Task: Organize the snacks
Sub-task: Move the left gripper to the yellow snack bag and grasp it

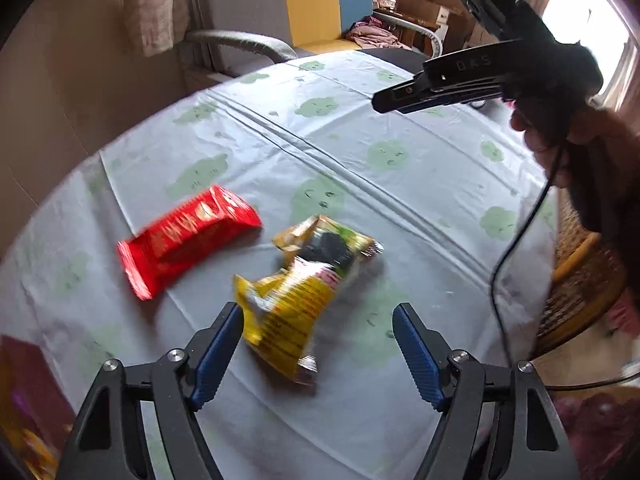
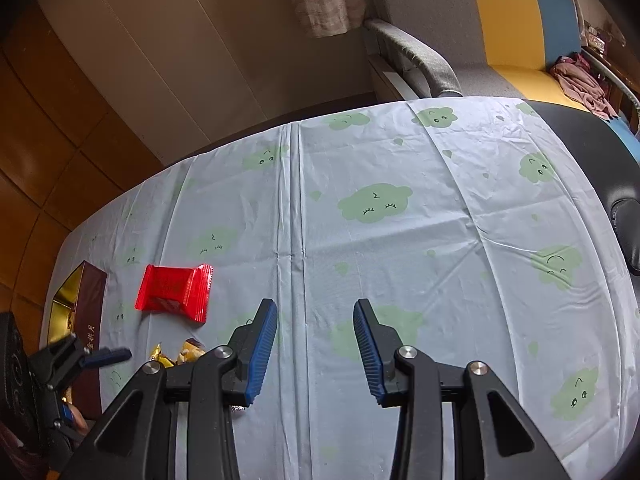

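A yellow snack packet [image 1: 288, 312] lies crumpled on the cloud-print tablecloth [image 1: 360, 168], with a second yellow-and-dark packet [image 1: 328, 244] just behind it. A red snack packet [image 1: 188, 236] lies to their left; it also shows in the right wrist view [image 2: 174, 292]. My left gripper [image 1: 318, 312] is open, its blue fingers either side of the near yellow packet, a little above it. My right gripper [image 2: 316, 308] is open and empty over bare cloth; it shows in the left wrist view [image 1: 400, 98] raised at the upper right. A maroon and gold box [image 2: 84, 312] stands at the table's left edge.
A grey, yellow and blue armchair [image 1: 280, 12] stands behind the table. A black chair back [image 2: 592, 148] is at the table's right side. A wicker stool [image 1: 576, 292] stands to the right. A black cable [image 1: 516, 248] hangs from my right gripper.
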Demonstrator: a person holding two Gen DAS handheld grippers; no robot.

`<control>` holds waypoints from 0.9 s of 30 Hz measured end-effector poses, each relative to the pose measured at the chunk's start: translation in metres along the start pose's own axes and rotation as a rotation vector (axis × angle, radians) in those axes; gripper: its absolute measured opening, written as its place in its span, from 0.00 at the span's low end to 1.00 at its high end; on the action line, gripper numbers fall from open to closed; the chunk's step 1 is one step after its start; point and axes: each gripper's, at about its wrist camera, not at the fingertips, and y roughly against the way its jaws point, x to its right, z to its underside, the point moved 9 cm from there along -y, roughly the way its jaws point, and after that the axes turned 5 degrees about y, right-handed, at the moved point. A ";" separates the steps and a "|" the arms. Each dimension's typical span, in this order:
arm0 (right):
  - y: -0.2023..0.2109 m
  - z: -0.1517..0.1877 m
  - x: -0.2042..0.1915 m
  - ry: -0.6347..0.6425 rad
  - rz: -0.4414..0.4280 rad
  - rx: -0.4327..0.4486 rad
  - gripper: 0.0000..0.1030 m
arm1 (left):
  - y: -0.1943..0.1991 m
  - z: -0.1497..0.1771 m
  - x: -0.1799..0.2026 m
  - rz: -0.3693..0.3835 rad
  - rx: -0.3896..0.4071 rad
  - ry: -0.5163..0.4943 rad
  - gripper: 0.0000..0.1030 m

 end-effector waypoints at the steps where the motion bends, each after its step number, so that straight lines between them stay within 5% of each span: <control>1: 0.000 0.000 0.000 -0.001 0.002 -0.002 0.39 | 0.000 -0.005 -0.001 -0.022 0.001 -0.023 0.74; 7: -0.001 -0.001 0.006 -0.022 0.004 -0.003 0.39 | -0.033 -0.016 -0.005 -0.086 -0.082 -0.205 0.76; 11: 0.000 -0.002 0.011 -0.037 0.007 -0.001 0.39 | -0.050 -0.014 -0.007 -0.078 -0.133 -0.192 0.65; 15: -0.001 -0.002 0.010 -0.035 0.010 -0.003 0.39 | -0.047 -0.009 0.001 -0.018 -0.109 -0.127 0.29; 21: -0.004 0.002 0.003 0.001 0.003 -0.019 0.39 | -0.024 0.019 -0.004 -0.066 -0.018 0.071 0.28; 27: -0.008 0.010 -0.035 0.118 -0.092 -0.038 0.39 | 0.005 0.073 -0.013 -0.200 0.053 0.235 0.30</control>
